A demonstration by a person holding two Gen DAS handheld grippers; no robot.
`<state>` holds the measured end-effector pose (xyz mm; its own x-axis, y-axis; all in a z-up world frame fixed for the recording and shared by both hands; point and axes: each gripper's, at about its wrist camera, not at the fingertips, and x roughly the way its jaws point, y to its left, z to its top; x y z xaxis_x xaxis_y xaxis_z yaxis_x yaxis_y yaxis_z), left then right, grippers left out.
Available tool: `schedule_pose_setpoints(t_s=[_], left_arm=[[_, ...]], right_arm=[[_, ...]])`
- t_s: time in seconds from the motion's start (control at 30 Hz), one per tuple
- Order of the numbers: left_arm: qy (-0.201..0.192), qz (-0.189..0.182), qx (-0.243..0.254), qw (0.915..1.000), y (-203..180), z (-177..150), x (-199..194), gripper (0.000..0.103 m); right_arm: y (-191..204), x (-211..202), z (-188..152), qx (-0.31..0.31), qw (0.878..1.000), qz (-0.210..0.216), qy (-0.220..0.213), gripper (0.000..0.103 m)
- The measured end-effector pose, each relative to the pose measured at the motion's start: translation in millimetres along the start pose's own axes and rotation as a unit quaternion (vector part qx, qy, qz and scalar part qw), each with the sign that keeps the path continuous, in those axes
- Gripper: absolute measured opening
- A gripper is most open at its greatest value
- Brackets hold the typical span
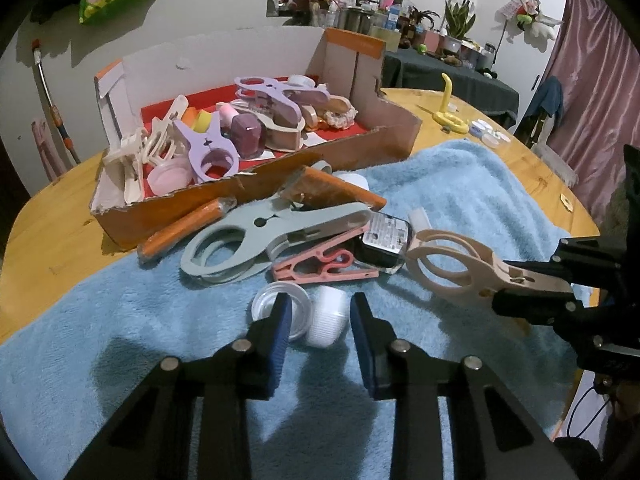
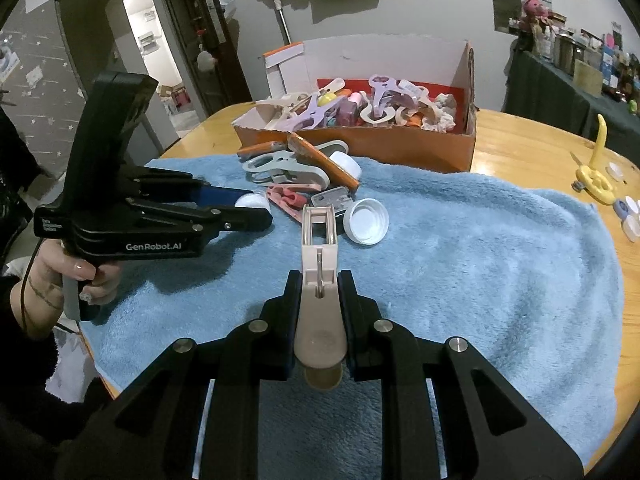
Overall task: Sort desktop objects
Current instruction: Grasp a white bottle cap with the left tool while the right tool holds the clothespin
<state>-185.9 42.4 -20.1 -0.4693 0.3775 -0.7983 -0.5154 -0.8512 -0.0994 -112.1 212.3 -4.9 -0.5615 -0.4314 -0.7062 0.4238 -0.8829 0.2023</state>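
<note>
On towel (image 1: 120,320): two white caps (image 1: 326,320), one grey-blue clip (image 1: 256,240), one pink clip (image 1: 324,266), one beige clip (image 1: 460,268).

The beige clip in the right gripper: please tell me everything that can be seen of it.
The beige clip is a large peg of matte plastic, as it looks. It has two ring-shaped jaws at the front, a metal spring at the pivot and two flat handles. The right gripper is shut on the handles, its pads pressing both sides. The left wrist view shows the clip lying about level over the blue towel, its ring end near a dark labelled object. Whether it touches the towel cannot be told.
</note>
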Motion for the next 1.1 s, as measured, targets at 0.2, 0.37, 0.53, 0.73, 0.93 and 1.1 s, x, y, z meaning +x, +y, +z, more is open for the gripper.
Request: schedule_pose_setpoints(t_s=[0.2, 0.37, 0.53, 0.73, 0.93, 1.1], left_arm=[[0.001, 0.002, 0.001, 1.0, -2.5, -1.3, 1.3, 0.031], [0.006, 0.004, 0.007, 0.9999, -5.1, -2.4, 4.5, 0.015], [0.0, -0.001, 0.004, 1.0, -4.5, -2.0, 0.8, 0.015], [-0.007, -0.006, 0.01, 0.9999, -8.9, -2.3, -9.5, 0.015], [-0.003, -0.004, 0.015, 0.9999, -12.7, -7.7, -16.3, 0.015], [0.01, -0.004, 0.016, 0.9998, -12.9, -17.1, -13.3, 0.017]], right_arm=[[0.8, 1.1, -0.8, -0.001, 1.0, 0.004, 0.001, 0.017], [1.8, 3.0, -2.1, -0.001, 1.0, 0.006, 0.004, 0.017], [1.9, 3.2, -3.3, -0.001, 1.0, 0.006, 0.006, 0.017], [3.1, 1.9, -4.2, -0.002, 1.0, 0.007, 0.004, 0.016], [4.2, -1.3, -5.2, -0.002, 1.0, 0.011, 0.003, 0.017], [5.2, -3.0, -5.3, -0.001, 1.0, 0.012, 0.001, 0.017]])
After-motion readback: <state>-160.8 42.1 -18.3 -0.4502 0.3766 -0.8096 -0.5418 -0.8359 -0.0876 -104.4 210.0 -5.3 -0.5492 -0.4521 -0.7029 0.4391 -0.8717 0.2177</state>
